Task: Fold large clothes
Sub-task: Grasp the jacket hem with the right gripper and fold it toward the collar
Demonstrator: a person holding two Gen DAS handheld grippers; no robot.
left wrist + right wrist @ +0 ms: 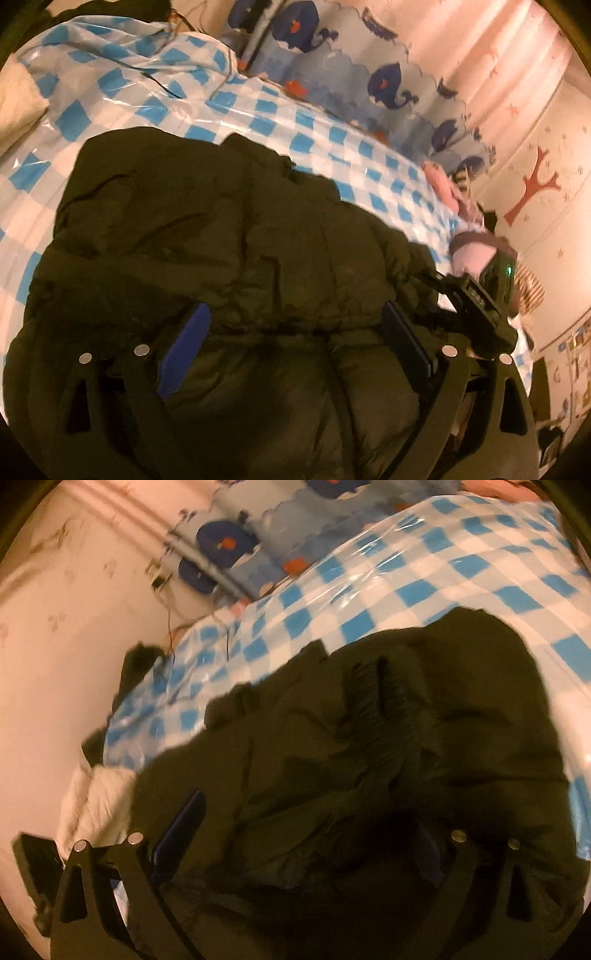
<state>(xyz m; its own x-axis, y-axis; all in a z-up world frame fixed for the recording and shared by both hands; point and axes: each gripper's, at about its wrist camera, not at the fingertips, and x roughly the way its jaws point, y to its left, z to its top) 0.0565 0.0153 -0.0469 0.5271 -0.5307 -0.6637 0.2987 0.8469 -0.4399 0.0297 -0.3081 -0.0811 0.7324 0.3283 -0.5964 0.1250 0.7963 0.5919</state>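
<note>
A dark olive padded jacket (221, 258) lies spread on a blue-and-white checked sheet (258, 110). In the left wrist view my left gripper (299, 339) hovers over the jacket's waist seam, open wide, and its blue pads (184, 350) grip nothing. The right wrist view shows the same jacket (369, 757) bulging up between the wide jaws of my right gripper (310, 838). Its left pad (181, 830) sits at the jacket's edge, while dark fabric mostly hides the right one. I see no pinch on the cloth. The black housing (480, 306) of the right tool shows beside the jacket.
A whale-print fabric (369, 81) hangs along the bed's far side against a pale wall (55, 627). A white padded garment (99, 797) lies left of the jacket. Thin cables (173, 635) trail over the sheet. Pink cloth (443, 181) lies at the sheet's far edge.
</note>
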